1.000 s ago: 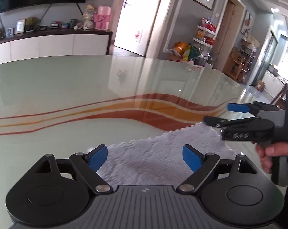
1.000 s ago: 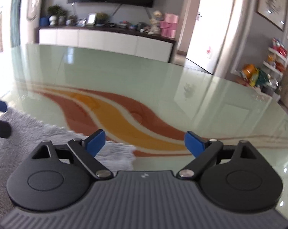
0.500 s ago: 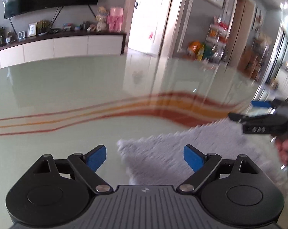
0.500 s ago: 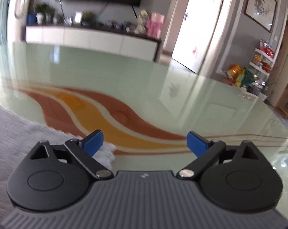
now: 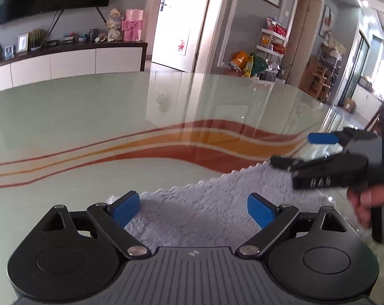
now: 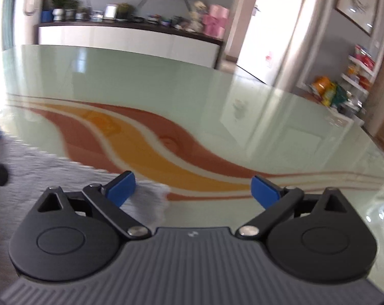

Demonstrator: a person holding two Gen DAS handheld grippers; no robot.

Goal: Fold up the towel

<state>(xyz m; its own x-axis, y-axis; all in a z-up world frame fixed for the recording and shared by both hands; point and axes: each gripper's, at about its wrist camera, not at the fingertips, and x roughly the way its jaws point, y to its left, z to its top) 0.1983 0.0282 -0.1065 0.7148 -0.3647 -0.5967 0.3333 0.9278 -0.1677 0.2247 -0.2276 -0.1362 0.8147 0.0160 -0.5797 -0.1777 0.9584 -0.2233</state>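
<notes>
Both jaws are opening, empty: the left hand-held gripper [image 5: 193, 209] and right hand-held gripper [image 6: 193, 190] hover over the towel's [image 5: 204, 211] far corners on the desk [image 5: 90, 117], ready to pinch.

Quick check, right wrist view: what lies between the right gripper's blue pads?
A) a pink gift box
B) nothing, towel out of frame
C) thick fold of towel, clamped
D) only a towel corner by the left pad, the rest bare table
D: the right gripper has its jaws opening wide, pressing on nothing; the towel ends in a corner by the left pad, with bare striped table beyond.
</notes>
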